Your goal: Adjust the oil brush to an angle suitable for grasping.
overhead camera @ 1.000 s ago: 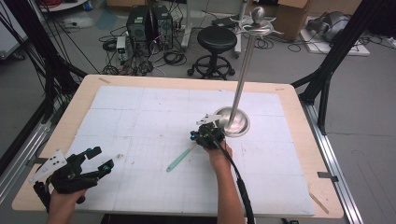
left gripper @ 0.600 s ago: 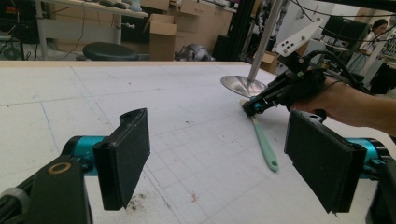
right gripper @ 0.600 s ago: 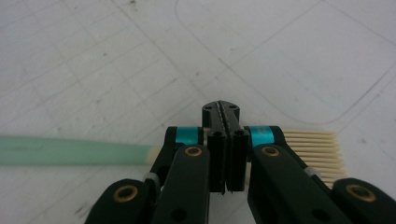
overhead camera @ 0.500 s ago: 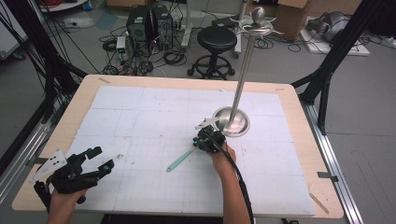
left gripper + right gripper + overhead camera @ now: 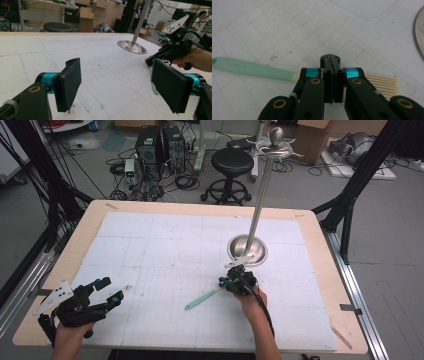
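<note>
High view is showing the right gripper [image 5: 231, 283] pointing across the table [image 5: 310, 227], jaws pressed together above a green-handled brush [image 5: 202, 299] — whether they are pinching it is hard to tell; the left gripper [image 5: 107, 290] is resting near the front edge, jaws wide, just closing slightly on nothing; the brush's bristles [image 5: 384, 83] are lying partly hidden behind the jaws.

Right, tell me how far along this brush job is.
Done: the right gripper is shut on the neck of the green-handled brush. In hand: that brush, close to the base of the metal stand. Left: placing it, perhaps on a hook atop the stand, since the handle end has a hole, but that is a guess. The left gripper is open, with nothing between its jaws.
</note>
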Demonstrator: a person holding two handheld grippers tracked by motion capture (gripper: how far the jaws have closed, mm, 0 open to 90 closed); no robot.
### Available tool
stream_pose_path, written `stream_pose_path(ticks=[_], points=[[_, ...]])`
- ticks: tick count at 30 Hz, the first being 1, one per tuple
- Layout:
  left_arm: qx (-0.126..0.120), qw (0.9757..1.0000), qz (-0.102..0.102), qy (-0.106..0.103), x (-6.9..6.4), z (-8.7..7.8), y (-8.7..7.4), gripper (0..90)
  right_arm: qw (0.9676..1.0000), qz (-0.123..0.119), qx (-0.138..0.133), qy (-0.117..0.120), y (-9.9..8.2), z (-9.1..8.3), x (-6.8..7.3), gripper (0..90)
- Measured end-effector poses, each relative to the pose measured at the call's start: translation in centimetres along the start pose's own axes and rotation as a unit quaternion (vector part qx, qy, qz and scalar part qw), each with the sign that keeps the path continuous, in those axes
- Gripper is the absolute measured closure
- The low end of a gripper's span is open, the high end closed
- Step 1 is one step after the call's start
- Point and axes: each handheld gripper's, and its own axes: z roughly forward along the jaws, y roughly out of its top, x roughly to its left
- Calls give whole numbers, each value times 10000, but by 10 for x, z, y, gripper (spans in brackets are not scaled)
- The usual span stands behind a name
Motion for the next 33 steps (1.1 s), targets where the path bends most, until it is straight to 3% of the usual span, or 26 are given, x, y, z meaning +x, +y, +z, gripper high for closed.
stream_pose_path(ticks=[8, 12, 13, 14, 15, 16, 18, 19, 20, 21, 24, 25, 28, 29, 31, 33], points=[[127, 9999, 90, -39, -3, 5, 0, 296, 9994, 314, -126, 39, -20, -15, 3, 900], [184, 9995, 0, -246, -4, 7, 1, 362, 9990, 320, -281, 102, -31, -22, 5, 899], [173, 9995, 4, -280, -5, 8, 1, 365, 9986, 281, -435, 78, -34, -26, 6, 899], [167, 9993, 8, -323, -7, 10, 2, 353, 9954, 337, -888, 112, -40, -37, 5, 899], [184, 9989, -10, -425, -9, 12, 2, 331, 9936, 351, -1067, 114, -42, -44, 4, 899], [225, 9984, -20, -511, -11, 15, 2, 331, 9936, 351, -1067, 114, -42, -44, 4, 899], [306, 9979, 63, -571, -17, 23, 2, 309, 9901, 366, -1345, 161, -42, -58, 4, 899], [439, 9966, 147, -679, -24, 30, 1, 341, 9885, 251, -1482, 133, -43, -70, 4, 899], [439, 9966, 147, -679, -24, 30, 1, 414, 9885, 251, -1482, 133, -43, -70, 4, 899], [526, 9953, 228, -783, -28, 35, 1, 414, 9881, 228, -1518, 96, -44, -77, 4, 899], [625, 9930, 350, -944, -38, 46, -1, 709, 9843, 232, -1749, -20, -52, -95, 2, 899], [692, 9923, 364, -958, -42, 50, -2, 843, 9830, 268, -1812, -85, -60, -104, 1, 899], [798, 9904, 523, -1000, -58, 66, -5, 896, 9822, 345, -1836, -191, -70, -114, -1, 899], [798, 9904, 523, -1000, -58, 66, -5, 896, 9822, 345, -1836, -191, -70, -114, -1, 899], [1036, 9872, 625, -1038, -73, 81, -10, 897, 9778, 489, -2015, -313, -77, -122, -6, 899], [1100, 9859, 608, -1103, -78, 86, -12, 897, 9764, 545, -2064, -332, -78, -124, -7, 899]])
